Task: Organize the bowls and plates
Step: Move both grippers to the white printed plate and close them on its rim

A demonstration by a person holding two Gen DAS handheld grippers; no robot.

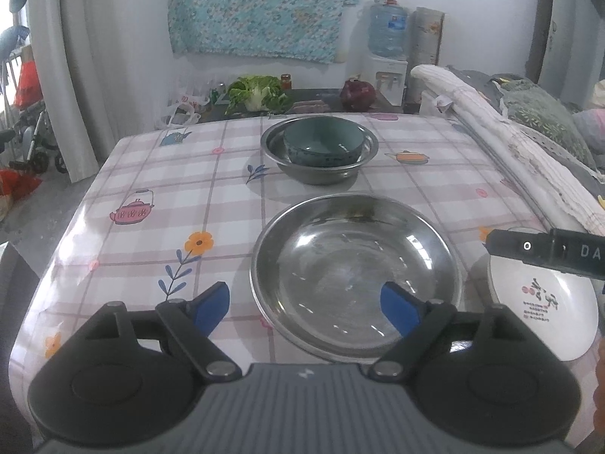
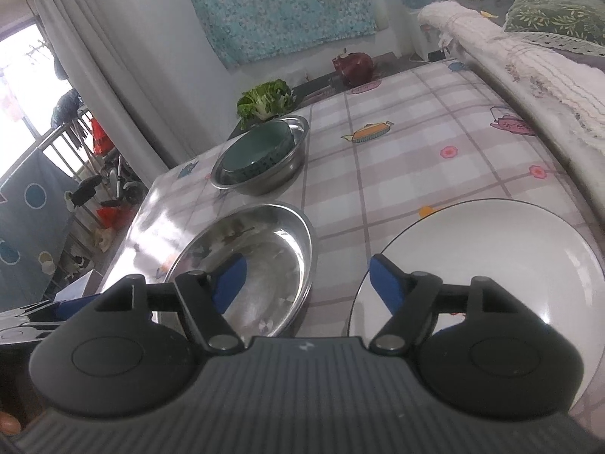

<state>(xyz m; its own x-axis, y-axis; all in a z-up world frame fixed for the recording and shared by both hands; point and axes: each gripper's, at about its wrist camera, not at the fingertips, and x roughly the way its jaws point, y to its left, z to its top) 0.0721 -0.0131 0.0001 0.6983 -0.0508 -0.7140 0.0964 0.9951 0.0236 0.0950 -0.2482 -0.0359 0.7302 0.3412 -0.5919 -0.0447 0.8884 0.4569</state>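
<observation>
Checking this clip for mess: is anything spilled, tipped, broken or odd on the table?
Nothing stands out. The teal bowl sits upright inside the smaller steel bowl, the big steel dish is empty, and the white plate lies flat. No spills or cracks show.

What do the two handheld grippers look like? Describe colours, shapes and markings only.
Both match: the left gripper and right gripper each have a ribbed grey body with a small white logo, black rounded side housings, black linkage arms with silver pivot pins, and blue fingertip pads. No cables or sleeves show.
</observation>
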